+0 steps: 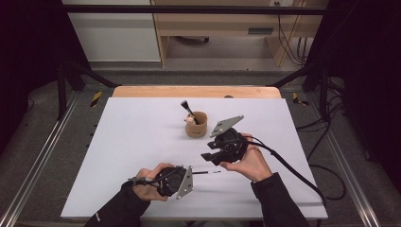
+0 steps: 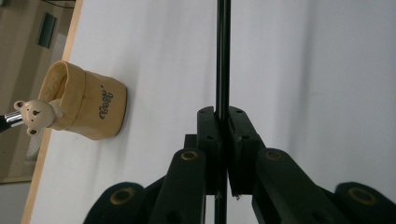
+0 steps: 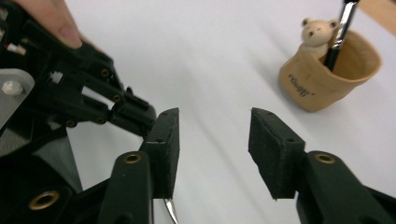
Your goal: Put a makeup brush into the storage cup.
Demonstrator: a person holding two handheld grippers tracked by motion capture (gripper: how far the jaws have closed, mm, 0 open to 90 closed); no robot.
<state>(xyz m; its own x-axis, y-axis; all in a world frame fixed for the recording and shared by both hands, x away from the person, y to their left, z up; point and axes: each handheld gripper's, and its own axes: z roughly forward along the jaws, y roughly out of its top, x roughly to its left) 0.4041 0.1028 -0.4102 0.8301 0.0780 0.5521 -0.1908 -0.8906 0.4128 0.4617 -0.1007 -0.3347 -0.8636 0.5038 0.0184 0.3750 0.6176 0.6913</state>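
While the left tool pinches a brush, the right tool hovers agape.

Cup on worktop, brush in it; rod nearer the person, right of left gripper.
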